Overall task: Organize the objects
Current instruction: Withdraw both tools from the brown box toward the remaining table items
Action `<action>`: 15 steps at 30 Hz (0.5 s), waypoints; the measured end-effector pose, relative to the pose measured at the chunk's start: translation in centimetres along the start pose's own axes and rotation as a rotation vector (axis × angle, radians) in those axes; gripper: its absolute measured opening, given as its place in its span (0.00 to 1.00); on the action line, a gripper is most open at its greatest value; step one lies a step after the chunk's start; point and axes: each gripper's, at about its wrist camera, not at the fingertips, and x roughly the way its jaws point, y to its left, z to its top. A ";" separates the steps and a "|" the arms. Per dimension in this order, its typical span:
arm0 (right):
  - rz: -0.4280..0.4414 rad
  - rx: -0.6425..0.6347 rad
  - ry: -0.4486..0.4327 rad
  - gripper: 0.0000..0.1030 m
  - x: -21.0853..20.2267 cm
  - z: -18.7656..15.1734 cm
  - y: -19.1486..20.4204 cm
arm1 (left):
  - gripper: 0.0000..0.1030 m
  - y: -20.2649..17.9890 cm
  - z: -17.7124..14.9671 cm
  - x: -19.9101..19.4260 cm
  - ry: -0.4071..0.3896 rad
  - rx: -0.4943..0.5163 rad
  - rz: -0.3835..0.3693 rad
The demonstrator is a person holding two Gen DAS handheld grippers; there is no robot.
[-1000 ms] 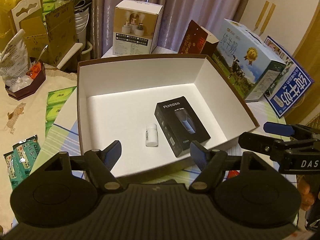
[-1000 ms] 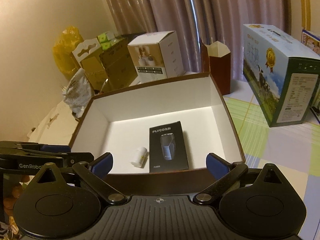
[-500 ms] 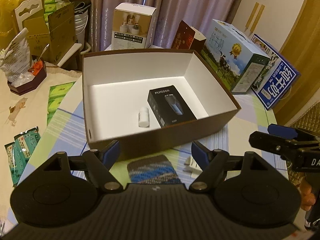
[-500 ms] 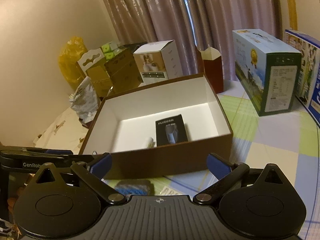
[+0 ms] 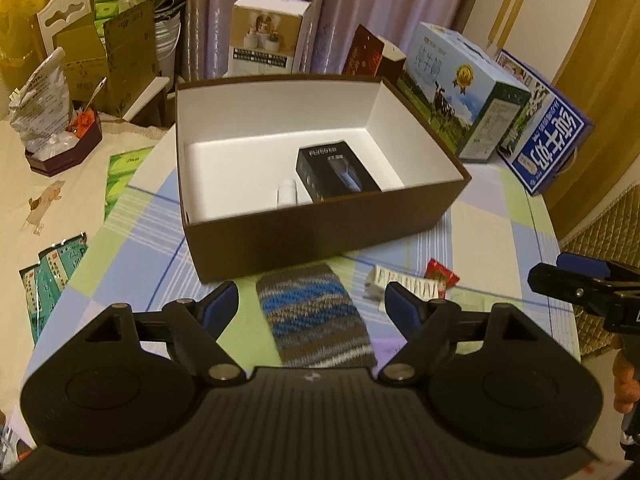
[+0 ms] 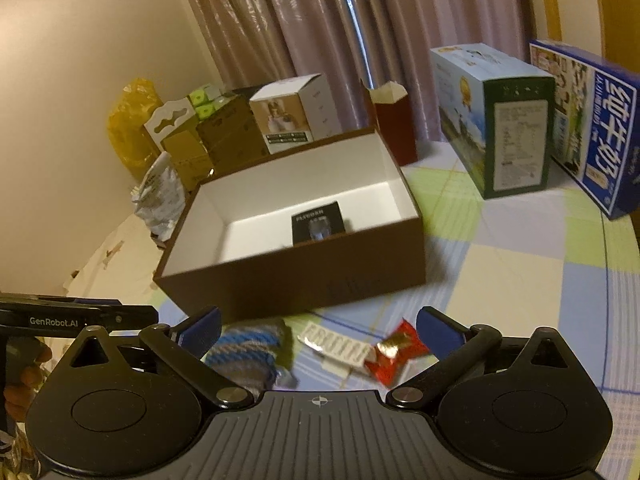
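Note:
A brown box (image 5: 312, 236) (image 6: 296, 280) with a white inside stands open on the checked tablecloth. In it lie a black carton (image 5: 336, 176) (image 6: 318, 226) and a small white bottle (image 5: 287, 194). In front of the box lie a striped knitted pouch (image 5: 316, 320) (image 6: 248, 354), a white strip packet (image 5: 404, 286) (image 6: 336, 348) and a red wrapped sweet (image 5: 442, 276) (image 6: 394, 354). My left gripper (image 5: 312, 306) is open above the pouch. My right gripper (image 6: 318, 326) is open above the strip packet, holding nothing.
Milk cartons (image 5: 468, 92) (image 6: 496, 120) and a blue carton (image 5: 548, 144) (image 6: 588, 128) stand at the right. A white product box (image 5: 268, 36) and a dark red box (image 5: 368, 56) stand behind. Green packets (image 5: 52, 272) lie at the left.
Both grippers have pulled back from over the box toward the near table edge. The pouch, strip packet and red sweet have come into view in front of the box.

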 end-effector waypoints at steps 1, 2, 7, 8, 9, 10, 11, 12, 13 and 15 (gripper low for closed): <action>-0.003 0.002 0.004 0.98 -0.2 -0.3 -0.1 | 0.75 -0.1 -0.3 0.0 0.008 0.000 0.000; -0.005 0.004 0.008 0.98 -0.4 -0.6 -0.2 | 0.75 -0.2 -0.6 0.1 0.016 0.000 0.000; -0.015 0.023 0.032 0.98 -0.8 -2.1 -0.7 | 0.75 -0.5 -1.8 0.3 0.046 0.006 0.011; -0.016 0.027 0.038 0.98 -0.7 -2.4 -0.8 | 0.75 -0.5 -2.1 0.4 0.054 0.006 0.015; -0.018 0.030 0.045 0.98 -0.6 -2.6 -0.9 | 0.75 -0.5 -2.3 0.5 0.059 0.006 0.016; -0.020 0.031 0.051 0.98 -0.5 -2.8 -0.9 | 0.75 -0.6 -2.5 0.6 0.065 0.006 0.015; -0.023 0.032 0.058 0.98 -0.4 -3.1 -1.0 | 0.75 -0.6 -2.8 0.7 0.072 0.006 0.015; -0.025 0.034 0.064 0.98 -0.4 -3.3 -1.0 | 0.75 -0.7 -3.0 0.8 0.076 0.007 0.016; -0.024 0.035 0.069 0.98 -0.3 -3.5 -1.0 | 0.75 -0.8 -3.2 0.9 0.080 0.010 0.017; -0.023 0.037 0.077 0.98 -0.1 -3.8 -1.0 | 0.75 -1.0 -3.4 1.2 0.087 0.011 0.017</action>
